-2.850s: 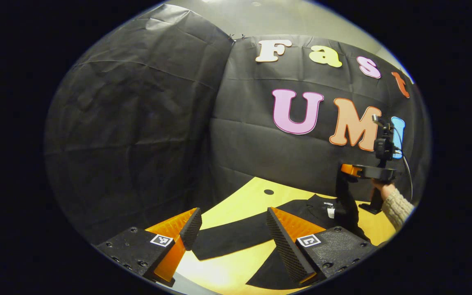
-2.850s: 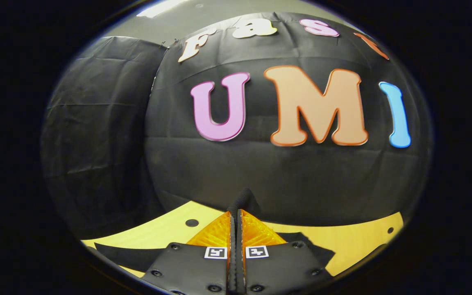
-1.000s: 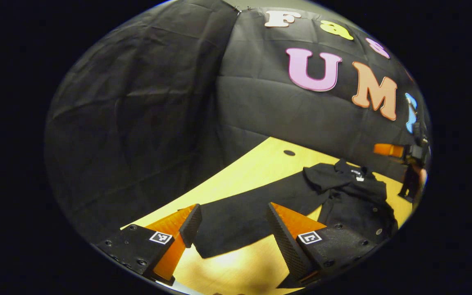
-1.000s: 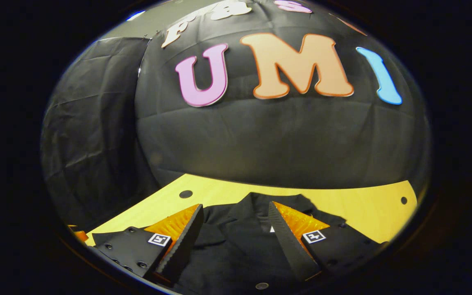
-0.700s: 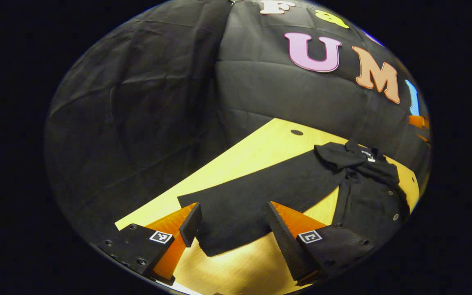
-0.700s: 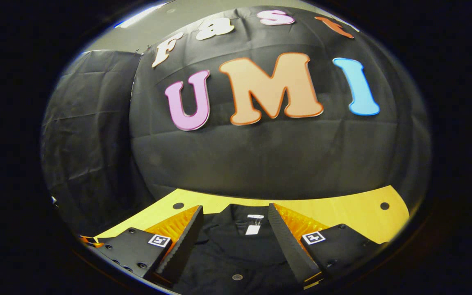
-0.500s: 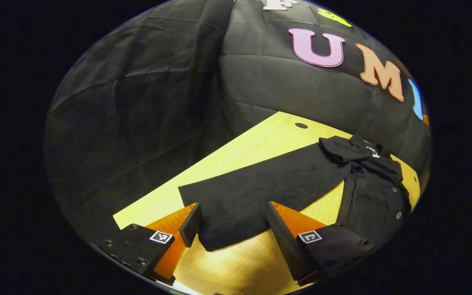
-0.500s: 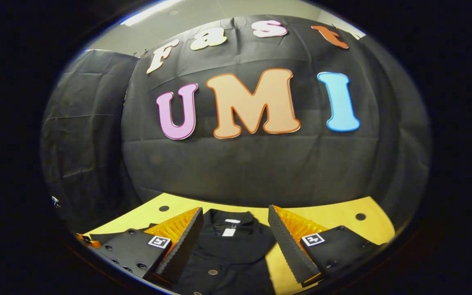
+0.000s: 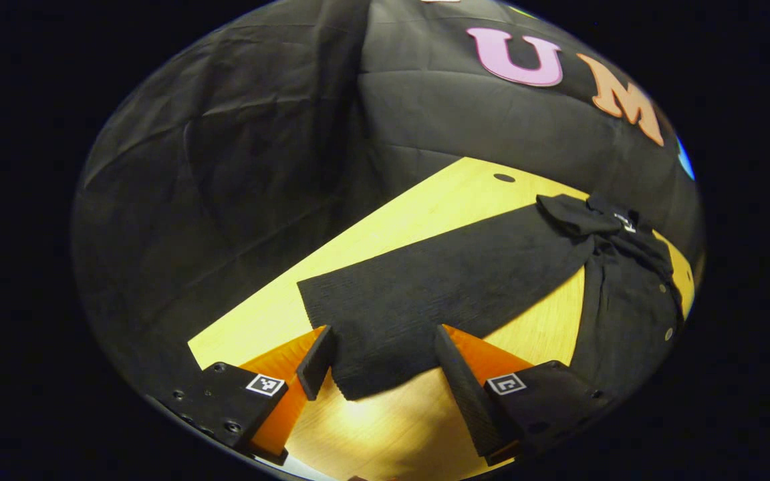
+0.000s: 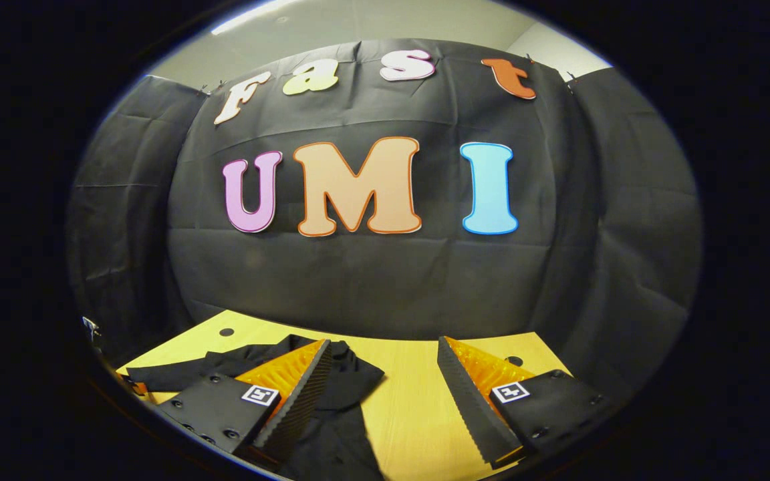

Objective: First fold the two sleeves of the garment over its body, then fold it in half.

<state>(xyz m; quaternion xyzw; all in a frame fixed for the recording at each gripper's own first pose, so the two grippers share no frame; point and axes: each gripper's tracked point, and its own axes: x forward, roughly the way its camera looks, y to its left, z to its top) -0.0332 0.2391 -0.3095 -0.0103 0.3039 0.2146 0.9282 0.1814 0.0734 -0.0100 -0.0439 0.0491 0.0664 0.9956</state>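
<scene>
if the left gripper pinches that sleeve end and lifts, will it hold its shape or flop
Probably flop: the sleeve lies flat and limp on the table. Its ribbed knit looks grippy, so slipping seems unlikely. The left gripper is open around its cuff; lifting may tug the bunched collar.

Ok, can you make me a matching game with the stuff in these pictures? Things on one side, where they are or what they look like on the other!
Things:
1. left gripper
2. right gripper
3. sleeve
4. table

States:
A. yellow wood with a small dark hole
B. open, its end of the sleeve between the fingers
C. black, stretched out flat to the side
D. open, over bare table beside the collar

Pairs: 1-B, 2-D, 3-C, 4-A
</scene>
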